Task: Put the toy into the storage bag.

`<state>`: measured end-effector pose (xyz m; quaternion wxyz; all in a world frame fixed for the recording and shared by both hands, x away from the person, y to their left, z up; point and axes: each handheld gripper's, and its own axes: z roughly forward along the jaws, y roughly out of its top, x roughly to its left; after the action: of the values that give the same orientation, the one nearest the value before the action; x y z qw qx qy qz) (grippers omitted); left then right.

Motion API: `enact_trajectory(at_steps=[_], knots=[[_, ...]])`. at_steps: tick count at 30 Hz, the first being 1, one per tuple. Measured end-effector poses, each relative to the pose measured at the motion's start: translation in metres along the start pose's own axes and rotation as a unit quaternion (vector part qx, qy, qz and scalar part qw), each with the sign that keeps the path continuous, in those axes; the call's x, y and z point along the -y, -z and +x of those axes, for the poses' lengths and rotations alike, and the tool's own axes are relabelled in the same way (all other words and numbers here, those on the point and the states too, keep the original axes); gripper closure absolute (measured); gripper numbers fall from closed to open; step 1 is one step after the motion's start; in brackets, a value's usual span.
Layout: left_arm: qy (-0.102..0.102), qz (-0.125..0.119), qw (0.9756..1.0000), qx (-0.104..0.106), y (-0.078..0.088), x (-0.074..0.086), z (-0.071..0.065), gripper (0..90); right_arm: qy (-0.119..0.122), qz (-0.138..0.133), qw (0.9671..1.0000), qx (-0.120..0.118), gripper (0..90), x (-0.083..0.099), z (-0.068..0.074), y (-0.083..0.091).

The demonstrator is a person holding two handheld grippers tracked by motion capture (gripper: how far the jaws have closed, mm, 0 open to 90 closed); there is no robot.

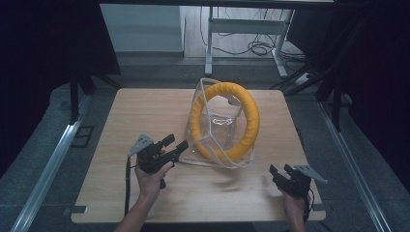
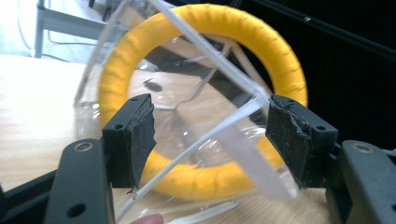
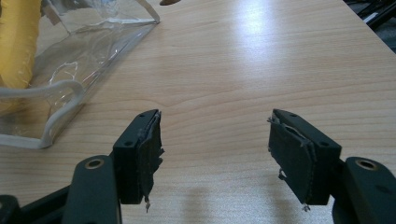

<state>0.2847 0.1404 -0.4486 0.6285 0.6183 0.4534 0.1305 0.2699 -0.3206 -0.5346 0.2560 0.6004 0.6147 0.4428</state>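
L gripper (image 1: 175,143) jaws apart at clear bag (image 1: 217,126) w/ yellow ring (image 1: 225,121); R gripper (image 1: 281,170) jaws apart.

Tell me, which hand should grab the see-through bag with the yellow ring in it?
Probably the left. The left gripper is right at the clear bag, open, with the bag's white edge between its jaws. The right gripper sits open over bare table, apart from the bag and its yellow ring.

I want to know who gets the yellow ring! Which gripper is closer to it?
The left. The left gripper is right at the clear bag's near corner, jaws open, with the yellow ring inside just beyond. The right gripper sits apart, open, near the table's front right corner.
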Motion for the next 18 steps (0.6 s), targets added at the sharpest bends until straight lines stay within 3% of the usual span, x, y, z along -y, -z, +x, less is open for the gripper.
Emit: enact_trajectory(at_steps=[9, 18], knots=[[-0.001, 0.022, 0.9996, -0.019, 0.023, 0.004, 0.022, 33.3, -0.001, 0.002, 1.0, -0.001, 34.7, 0.0, 0.001, 0.0], [0.003, 0.045, 0.9985, -0.031, 0.027, 0.011, 0.035, 33.7, 0.003, 0.003, 1.0, -0.005, 34.7, 0.0, 0.001, 0.0]])
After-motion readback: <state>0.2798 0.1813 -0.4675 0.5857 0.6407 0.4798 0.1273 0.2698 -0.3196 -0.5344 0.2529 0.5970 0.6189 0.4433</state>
